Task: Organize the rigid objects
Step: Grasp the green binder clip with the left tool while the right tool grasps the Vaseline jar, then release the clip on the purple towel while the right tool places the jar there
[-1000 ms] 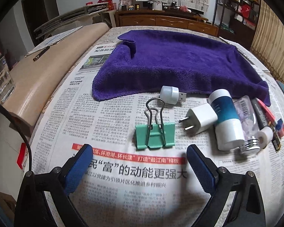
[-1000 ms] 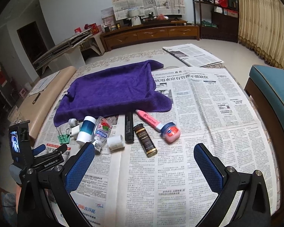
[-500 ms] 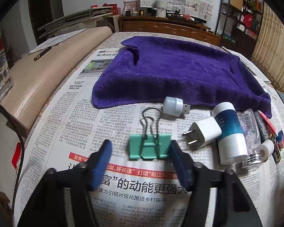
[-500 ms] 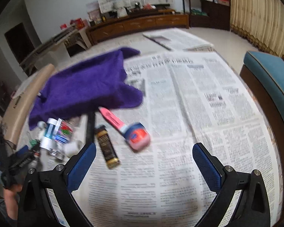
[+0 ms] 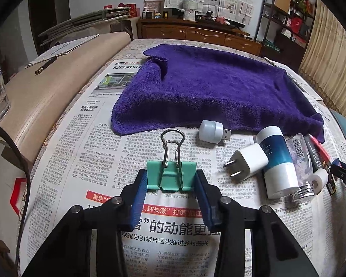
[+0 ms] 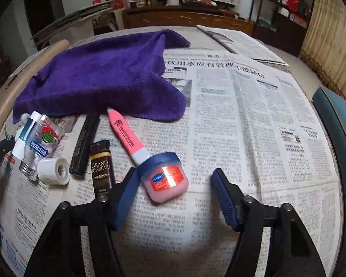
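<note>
binder clip pinched, jar next

binder clip (image 5: 170, 175) lies on the newspaper (image 5: 80, 157), and we have our left gripper (image 5: 170, 185) clamped on its sides. our right gripper (image 6: 173, 192) has just been closing around the balm jar (image 6: 165, 176), one pad still clear. risk: a one-sided nudge skids the jar into the pink tube (image 6: 126, 136).

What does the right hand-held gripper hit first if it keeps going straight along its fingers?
Probably the small pink jar, which sits between the open fingers of the right hand-held gripper, close to the left one. Depth is unclear.
</note>
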`<state>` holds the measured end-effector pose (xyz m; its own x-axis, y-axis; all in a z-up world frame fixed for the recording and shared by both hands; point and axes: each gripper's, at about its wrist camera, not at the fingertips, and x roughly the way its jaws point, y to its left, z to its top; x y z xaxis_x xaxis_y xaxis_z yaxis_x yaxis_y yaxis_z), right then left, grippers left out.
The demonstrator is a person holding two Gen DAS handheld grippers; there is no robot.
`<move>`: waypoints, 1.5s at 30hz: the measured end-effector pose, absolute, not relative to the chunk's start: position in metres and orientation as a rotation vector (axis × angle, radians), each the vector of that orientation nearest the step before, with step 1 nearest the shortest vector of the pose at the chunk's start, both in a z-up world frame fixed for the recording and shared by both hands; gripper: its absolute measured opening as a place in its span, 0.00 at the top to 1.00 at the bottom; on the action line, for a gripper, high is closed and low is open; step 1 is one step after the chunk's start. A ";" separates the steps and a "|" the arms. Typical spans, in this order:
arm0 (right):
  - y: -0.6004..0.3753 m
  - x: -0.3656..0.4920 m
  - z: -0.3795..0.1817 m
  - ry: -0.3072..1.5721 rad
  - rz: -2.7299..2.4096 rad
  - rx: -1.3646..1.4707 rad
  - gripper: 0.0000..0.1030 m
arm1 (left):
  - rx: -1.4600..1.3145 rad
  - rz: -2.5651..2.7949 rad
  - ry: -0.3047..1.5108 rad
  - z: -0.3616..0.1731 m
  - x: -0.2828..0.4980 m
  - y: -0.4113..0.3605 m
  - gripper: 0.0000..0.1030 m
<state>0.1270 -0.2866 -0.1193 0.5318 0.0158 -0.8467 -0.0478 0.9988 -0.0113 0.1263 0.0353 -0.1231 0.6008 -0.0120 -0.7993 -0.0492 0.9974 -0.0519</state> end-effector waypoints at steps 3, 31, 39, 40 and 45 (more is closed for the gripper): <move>-0.284 0.123 -0.118 1.004 0.050 -0.042 0.61 | -0.086 0.013 0.919 -0.123 0.126 0.038 0.62; -0.261 0.144 -0.054 0.925 0.145 0.143 0.61 | -0.082 -0.068 0.766 -0.016 0.159 0.037 0.62; -0.231 0.217 -0.044 0.929 0.202 0.166 0.61 | -0.041 -0.163 0.792 -0.017 0.245 0.004 0.62; -0.228 0.228 -0.044 0.930 0.206 0.164 0.61 | -0.038 -0.172 0.797 -0.020 0.252 -0.001 0.62; -0.209 0.284 -0.054 0.949 0.213 0.137 0.61 | -0.062 -0.232 0.868 -0.048 0.308 -0.016 0.62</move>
<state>0.2843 -0.2092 -0.0540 0.5636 0.2404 -0.7903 -0.1206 0.9704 0.2092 0.3081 -0.0160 -0.0477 0.6228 -0.2266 -0.7489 0.1765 0.9732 -0.1477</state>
